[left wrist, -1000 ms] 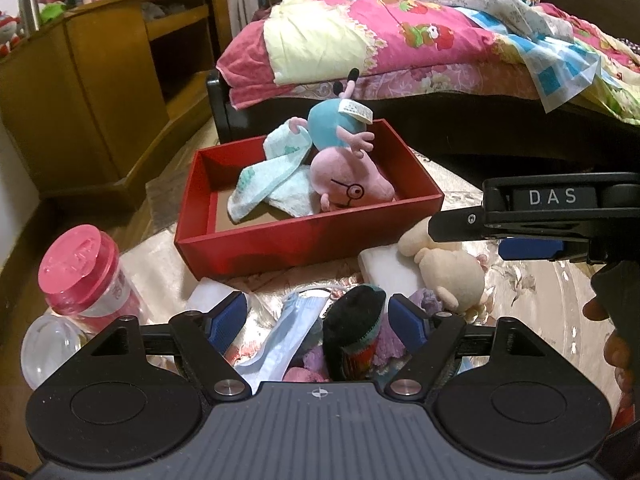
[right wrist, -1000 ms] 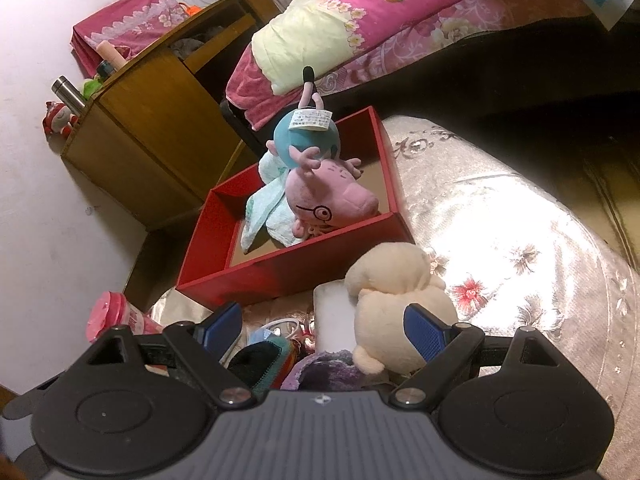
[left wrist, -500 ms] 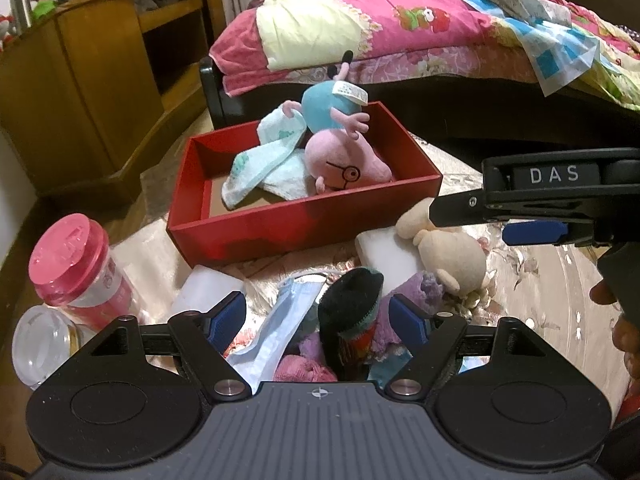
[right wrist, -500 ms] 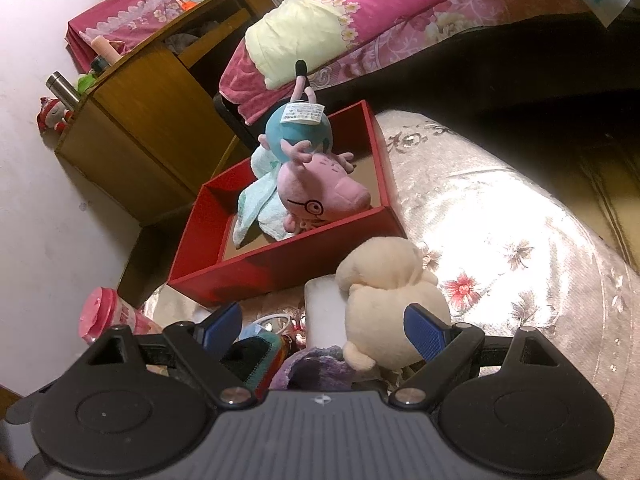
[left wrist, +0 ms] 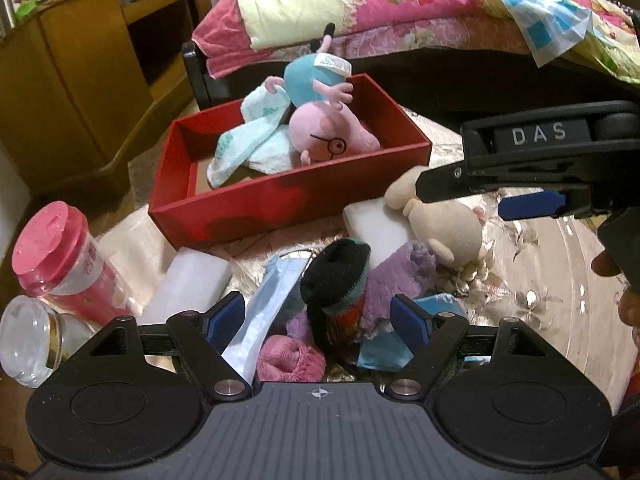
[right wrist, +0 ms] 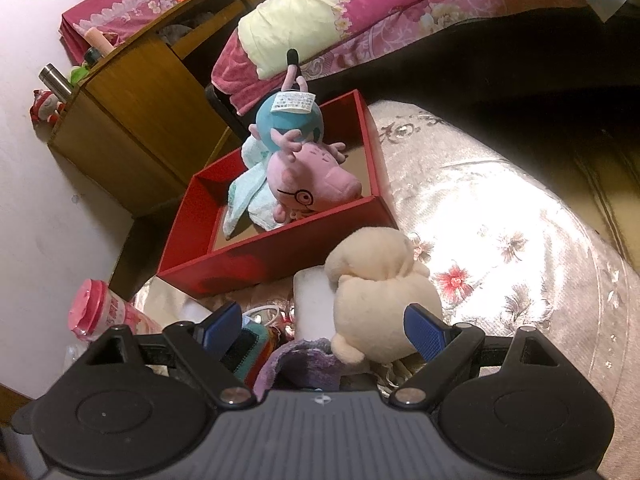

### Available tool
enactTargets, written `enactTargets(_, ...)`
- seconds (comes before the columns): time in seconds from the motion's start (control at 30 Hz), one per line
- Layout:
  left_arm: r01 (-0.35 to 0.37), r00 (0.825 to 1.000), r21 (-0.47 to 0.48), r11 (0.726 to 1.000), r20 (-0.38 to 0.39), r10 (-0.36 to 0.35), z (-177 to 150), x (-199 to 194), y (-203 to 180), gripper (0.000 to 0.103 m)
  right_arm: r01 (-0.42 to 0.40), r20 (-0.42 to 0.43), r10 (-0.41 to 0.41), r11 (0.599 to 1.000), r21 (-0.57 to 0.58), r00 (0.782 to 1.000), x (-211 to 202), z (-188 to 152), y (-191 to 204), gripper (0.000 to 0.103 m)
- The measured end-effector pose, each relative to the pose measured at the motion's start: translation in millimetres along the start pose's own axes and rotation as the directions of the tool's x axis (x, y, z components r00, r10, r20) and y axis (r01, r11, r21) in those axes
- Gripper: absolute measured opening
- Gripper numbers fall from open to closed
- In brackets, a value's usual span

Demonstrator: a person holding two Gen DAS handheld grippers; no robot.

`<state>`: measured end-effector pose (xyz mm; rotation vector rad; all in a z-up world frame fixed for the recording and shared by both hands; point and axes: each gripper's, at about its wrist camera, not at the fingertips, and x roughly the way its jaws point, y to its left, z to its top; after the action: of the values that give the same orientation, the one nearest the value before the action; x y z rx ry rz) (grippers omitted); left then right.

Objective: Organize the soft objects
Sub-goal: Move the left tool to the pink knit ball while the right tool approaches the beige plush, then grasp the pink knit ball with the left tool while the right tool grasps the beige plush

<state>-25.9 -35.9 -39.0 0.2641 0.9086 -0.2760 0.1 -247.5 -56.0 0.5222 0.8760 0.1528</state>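
Observation:
A red box holds a pink pig plush and a pale green cloth. In front of it lies a heap of soft things: a black striped sock, a purple fuzzy cloth, a pink cloth and a cream plush. My left gripper stands open over the sock, its pads apart from it. My right gripper is open around the cream plush without pressing it, and shows from the side in the left wrist view.
A pink-lidded bottle and a glass jar stand at the left. White foam blocks lie by the heap. A wooden cabinet stands at the far left, with a bed behind the round table.
The left view has shifted slightly lower and nearer to the heap, with the sock more between its fingers. The right gripper has hardly moved.

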Motion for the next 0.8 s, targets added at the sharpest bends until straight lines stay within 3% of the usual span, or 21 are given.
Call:
enactTargets(0.27, 0.019, 0.997, -0.001, 1.000, -0.079, -0.019, -9.2, 19.0, -1.4, 0.077, 0.008, -0.010, -0.008, 1.000, 0.010, 1.000, 2.1, 0.2, -2.9, 0.062)
enactTargets(0.4, 0.035, 0.986, -0.036, 0.999, -0.164, -0.040, -19.2, 40.9, 4.9, 0.056, 0.022, -0.012, -0.022, 1.000, 0.010, 1.000, 1.6, 1.4, -6.0, 0.062)
enactTargets(0.53, 0.022, 0.987, -0.048, 0.999, -0.158, -0.030, -18.7, 41.9, 9.3, 0.050, 0.030, -0.023, -0.030, 0.999, 0.024, 0.999, 3.4, 2.8, -11.4, 0.062)
enactTargets(0.57, 0.024, 0.987, -0.058, 0.998, -0.155, -0.032, -17.9, 41.1, 10.3, 0.041, 0.030, -0.023, -0.029, 0.999, 0.027, 0.999, 3.2, 3.1, -12.1, 0.062)
enactTargets(0.6, 0.026, 0.988, -0.061, 0.998, -0.153, -0.035, -16.4, 40.1, 11.9, 0.027, 0.032, -0.023, -0.031, 0.999, 0.029, 0.999, 3.3, 3.3, -12.4, 0.062)
enactTargets(0.7, 0.032, 0.987, -0.093, 0.995, -0.152, -0.046, -8.5, 36.5, 23.2, 0.011, 0.041, -0.031, -0.040, 0.999, 0.023, 0.999, 6.1, 2.5, -12.1, 0.062)
enactTargets(0.8, 0.032, 0.985, -0.128, 0.991, -0.165, -0.053, -4.7, 37.9, 30.2, 0.009, 0.046, -0.040, -0.045, 0.999, 0.018, 0.998, 9.6, 1.5, -11.1, 0.062)
